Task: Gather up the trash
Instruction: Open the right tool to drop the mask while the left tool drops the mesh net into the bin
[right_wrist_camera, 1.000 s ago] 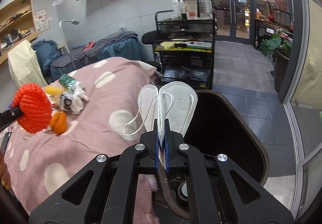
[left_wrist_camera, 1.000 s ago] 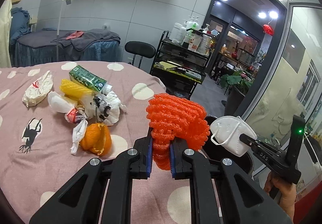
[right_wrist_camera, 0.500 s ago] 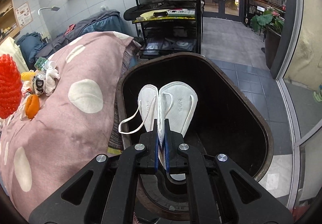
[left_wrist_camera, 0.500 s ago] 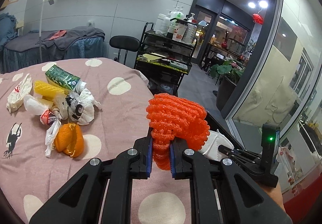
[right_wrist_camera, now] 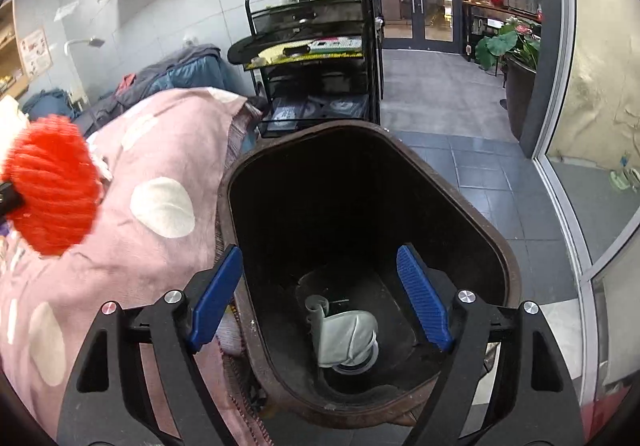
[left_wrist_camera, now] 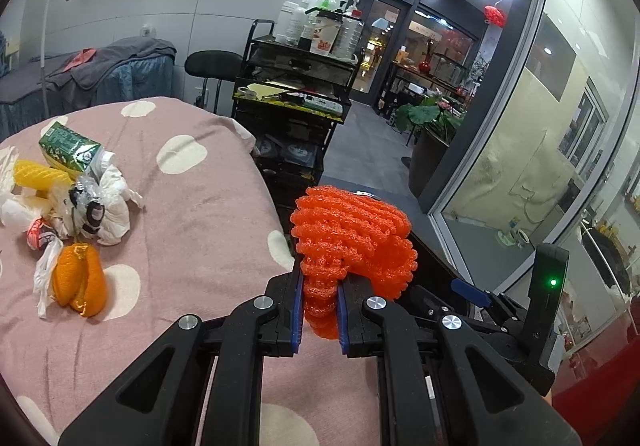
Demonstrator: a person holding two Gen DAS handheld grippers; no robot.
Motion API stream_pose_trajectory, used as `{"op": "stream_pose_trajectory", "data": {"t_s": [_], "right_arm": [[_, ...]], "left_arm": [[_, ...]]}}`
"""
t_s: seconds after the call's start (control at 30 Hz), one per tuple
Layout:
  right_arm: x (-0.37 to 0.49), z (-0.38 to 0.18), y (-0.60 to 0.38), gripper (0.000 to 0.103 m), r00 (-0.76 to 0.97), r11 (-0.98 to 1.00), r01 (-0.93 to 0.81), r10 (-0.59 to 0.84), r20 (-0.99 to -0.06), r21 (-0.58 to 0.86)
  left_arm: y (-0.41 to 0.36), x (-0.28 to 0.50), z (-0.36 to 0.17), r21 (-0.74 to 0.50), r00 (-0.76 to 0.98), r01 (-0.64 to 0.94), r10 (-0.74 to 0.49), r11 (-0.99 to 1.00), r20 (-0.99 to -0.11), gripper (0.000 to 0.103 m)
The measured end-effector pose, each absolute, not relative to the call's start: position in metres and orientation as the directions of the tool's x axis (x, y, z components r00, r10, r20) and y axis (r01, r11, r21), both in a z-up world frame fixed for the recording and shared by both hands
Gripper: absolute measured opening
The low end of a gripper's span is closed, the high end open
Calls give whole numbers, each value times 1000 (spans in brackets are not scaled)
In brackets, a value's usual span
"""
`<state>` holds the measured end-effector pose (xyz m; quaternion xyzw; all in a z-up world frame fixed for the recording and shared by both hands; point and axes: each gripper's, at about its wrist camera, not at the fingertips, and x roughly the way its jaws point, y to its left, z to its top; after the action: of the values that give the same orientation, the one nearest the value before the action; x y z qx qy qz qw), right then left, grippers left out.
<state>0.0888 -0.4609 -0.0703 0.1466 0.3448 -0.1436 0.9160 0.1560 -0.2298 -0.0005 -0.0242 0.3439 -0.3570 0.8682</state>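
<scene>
The orange foam net is pinched between the blue pads of the left tool, its crinkled bulk bulging above and ahead of the fingertips, over the edge of the pink spotted blanket. To the right of that tool stands the right tool, whose jaws are opening and hold nothing; between and below its wide-spread pads lies the white face mask at the bottom of the dark trash bin. The bin's rim sits just beside the blanket's edge, left of the right tool. Well to the left of the left tool, more trash lies on the blanket: an orange peel, crumpled white wrappers, a yellow foam net and a green carton. Beyond both tools stands a black cart carrying bottles.
</scene>
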Motion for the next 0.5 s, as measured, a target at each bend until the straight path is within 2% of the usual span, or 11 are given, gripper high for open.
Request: {"op": "stream_pose_trajectory", "data": {"t_s": [0.13,0.5], "right_arm": [[78,-62,-462,86,731,913,374,-181,-658,164],[51,-51,-471,86,733,896,427,-263,-628,124]], "left_arm": [[-248,159,-2,-280,489,624,-644,729,-588,13],[-295,175,-21,-278,408,653,-637,704,-654,13]]}}
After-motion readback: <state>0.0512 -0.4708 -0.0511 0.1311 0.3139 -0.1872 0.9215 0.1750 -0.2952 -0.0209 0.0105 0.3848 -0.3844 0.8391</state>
